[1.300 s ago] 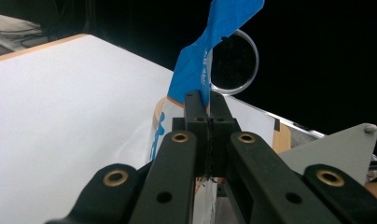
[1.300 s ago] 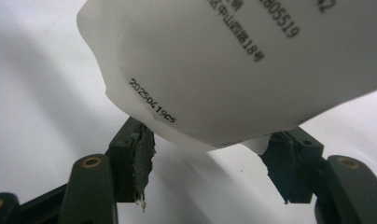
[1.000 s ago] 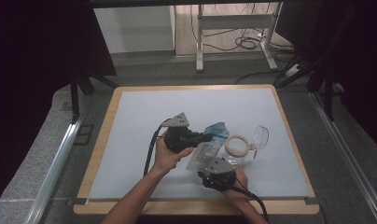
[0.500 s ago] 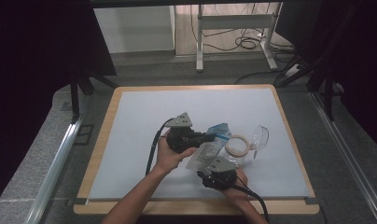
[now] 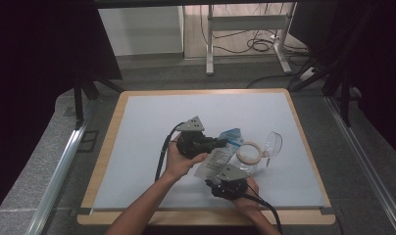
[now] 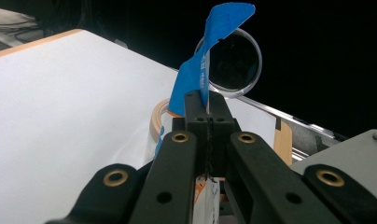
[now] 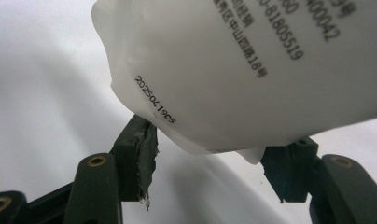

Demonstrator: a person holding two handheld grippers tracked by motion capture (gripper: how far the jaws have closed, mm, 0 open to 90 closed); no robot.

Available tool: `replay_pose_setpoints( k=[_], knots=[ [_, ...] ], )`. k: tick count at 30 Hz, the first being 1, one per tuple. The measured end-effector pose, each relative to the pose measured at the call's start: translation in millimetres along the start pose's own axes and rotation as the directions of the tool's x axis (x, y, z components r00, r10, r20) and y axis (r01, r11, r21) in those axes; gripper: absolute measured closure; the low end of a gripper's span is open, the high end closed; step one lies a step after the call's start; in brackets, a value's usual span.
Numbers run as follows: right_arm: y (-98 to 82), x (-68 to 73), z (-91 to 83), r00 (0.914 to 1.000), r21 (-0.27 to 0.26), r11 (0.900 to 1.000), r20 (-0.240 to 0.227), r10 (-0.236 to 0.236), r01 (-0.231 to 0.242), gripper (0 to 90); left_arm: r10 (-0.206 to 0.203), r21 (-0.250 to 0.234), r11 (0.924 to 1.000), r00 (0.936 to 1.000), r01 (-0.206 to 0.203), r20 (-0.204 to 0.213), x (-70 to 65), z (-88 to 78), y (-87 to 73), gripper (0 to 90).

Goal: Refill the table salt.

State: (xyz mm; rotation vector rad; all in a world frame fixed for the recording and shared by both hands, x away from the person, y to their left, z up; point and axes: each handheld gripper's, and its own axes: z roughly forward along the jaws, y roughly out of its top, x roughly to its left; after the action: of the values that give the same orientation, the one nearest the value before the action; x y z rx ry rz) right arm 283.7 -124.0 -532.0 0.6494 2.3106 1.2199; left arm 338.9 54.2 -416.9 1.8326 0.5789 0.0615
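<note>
A white pouch (image 5: 219, 156) with a blue top is held off the table between both grippers. My left gripper (image 5: 224, 143) is shut on the blue top edge (image 6: 214, 42), its jaws pressed flat together (image 6: 206, 100). My right gripper (image 5: 217, 172) comes from below. The pouch's white printed bottom (image 7: 233, 70) fills the gap between its jaws (image 7: 210, 158), and both pads (image 7: 142, 154) press on the bulging film.
A roll of tan tape (image 5: 249, 152) lies flat just right of the pouch, also seen behind the left jaws (image 6: 157, 119). A clear cup (image 5: 272, 145) lies on its side beyond it (image 6: 233, 63). The white mat (image 5: 152, 117) covers a wood-edged table.
</note>
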Motion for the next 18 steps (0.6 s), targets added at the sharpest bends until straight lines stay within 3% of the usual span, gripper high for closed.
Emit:
replay_pose_setpoints(
  k=[18],
  knots=[
    [0.0,-0.2,-3.6,0.9999,-0.018,1.0,-0.013,0.009,-0.009,42.8,-0.005,0.028,0.9996,0.9999,0.005,0.014,-0.3,8.6,7.7,90.0]
  ],
)
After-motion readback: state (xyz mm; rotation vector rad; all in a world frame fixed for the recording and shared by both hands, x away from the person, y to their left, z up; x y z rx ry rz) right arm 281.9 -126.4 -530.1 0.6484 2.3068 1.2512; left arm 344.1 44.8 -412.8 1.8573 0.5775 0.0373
